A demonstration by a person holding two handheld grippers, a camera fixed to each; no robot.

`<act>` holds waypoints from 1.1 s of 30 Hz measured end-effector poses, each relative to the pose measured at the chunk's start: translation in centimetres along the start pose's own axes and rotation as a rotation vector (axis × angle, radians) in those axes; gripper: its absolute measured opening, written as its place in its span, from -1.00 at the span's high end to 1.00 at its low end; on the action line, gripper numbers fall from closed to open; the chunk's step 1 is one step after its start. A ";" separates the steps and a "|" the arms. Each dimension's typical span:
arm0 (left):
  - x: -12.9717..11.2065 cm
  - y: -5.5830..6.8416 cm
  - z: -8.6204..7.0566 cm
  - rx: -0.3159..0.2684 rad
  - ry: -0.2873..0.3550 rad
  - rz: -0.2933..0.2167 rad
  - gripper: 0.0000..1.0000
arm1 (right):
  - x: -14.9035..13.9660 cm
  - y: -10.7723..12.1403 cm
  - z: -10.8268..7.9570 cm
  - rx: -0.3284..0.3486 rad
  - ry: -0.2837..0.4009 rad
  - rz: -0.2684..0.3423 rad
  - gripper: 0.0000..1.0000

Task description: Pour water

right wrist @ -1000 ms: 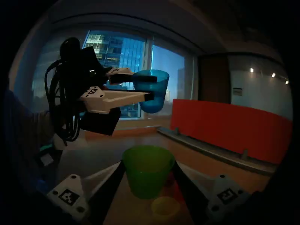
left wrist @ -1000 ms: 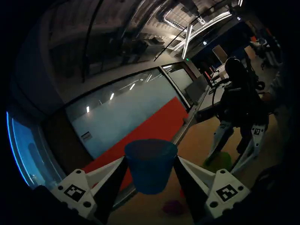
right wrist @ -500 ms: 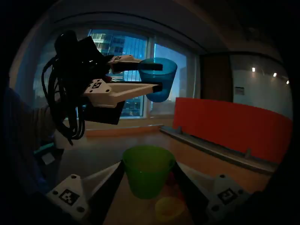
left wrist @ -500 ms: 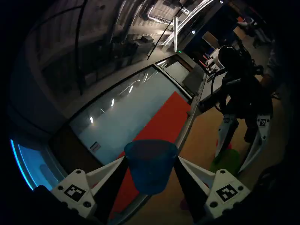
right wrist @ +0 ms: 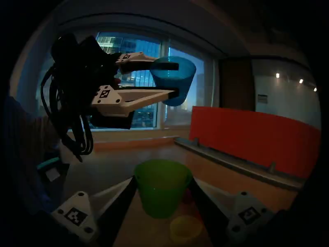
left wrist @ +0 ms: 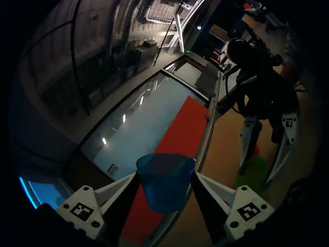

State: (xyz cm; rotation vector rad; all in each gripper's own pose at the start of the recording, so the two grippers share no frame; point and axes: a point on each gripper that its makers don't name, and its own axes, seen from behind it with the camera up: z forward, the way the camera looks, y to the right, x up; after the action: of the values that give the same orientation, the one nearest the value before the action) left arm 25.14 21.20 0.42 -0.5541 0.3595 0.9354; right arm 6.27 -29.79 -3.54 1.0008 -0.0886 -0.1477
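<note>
My left gripper is shut on a blue plastic cup, held high and rolled sideways, so the room looks tilted in the left gripper view. In the right gripper view that blue cup hangs above and to the left, leaning toward the green cup, in the left gripper. My right gripper is shut on a green plastic cup, held upright low over the wooden table. In the left gripper view the green cup shows at the right in the right gripper.
A small yellow cup and something red lie on the table just beyond the green cup. A red panel runs along the right side. Large windows stand at the back. A sleeve and cables are at the left.
The left gripper has risen and rolled further, tipping the blue cup more toward the green cup. The right gripper with the green cup has held still.
</note>
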 end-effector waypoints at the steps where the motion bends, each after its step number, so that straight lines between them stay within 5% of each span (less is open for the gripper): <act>1: 0.0 0.0 0.0 0.001 -0.001 0.007 -0.69 | 0.0 0.0 0.0 0.000 0.000 0.000 -0.83; 33: 1.2 -0.2 0.3 0.011 -0.006 0.161 -0.68 | 0.2 0.3 -0.4 -0.012 0.014 0.005 -0.83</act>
State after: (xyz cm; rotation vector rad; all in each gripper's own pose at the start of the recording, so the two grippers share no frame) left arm 25.99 22.12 0.09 -0.5174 0.4082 1.0890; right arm 6.58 -29.35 -3.50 0.9897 -0.0778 -0.1364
